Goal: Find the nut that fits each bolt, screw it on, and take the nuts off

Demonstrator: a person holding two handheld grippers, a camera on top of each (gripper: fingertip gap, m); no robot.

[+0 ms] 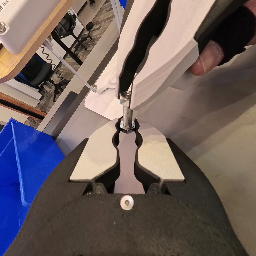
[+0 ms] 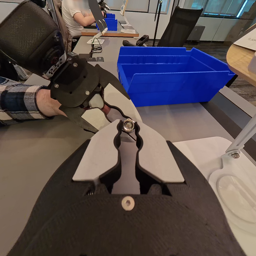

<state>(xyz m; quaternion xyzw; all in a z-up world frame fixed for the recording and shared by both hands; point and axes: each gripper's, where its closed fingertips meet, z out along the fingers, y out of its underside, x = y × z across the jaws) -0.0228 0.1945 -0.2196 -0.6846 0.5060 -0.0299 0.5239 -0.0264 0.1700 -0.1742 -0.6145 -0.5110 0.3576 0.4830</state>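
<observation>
A silver bolt is held in the air between my two grippers. In the left wrist view my left gripper is shut on the bolt's hex head end, pads pressed on its flats. The threaded shaft runs up to a silver hex nut near its tip. My right gripper is shut on that nut. The right wrist view looks straight down the bolt's axis, so the bolt's end shows inside the nut. The left gripper's white fingers reach in from the left behind the nut.
A blue bin stands on the grey table just beyond the grippers; it also shows in the left wrist view. A white stand base lies at the right. A wood-edged board is nearby. A person sits far back. Spacing between my two grippers at the tips: around 5 cm.
</observation>
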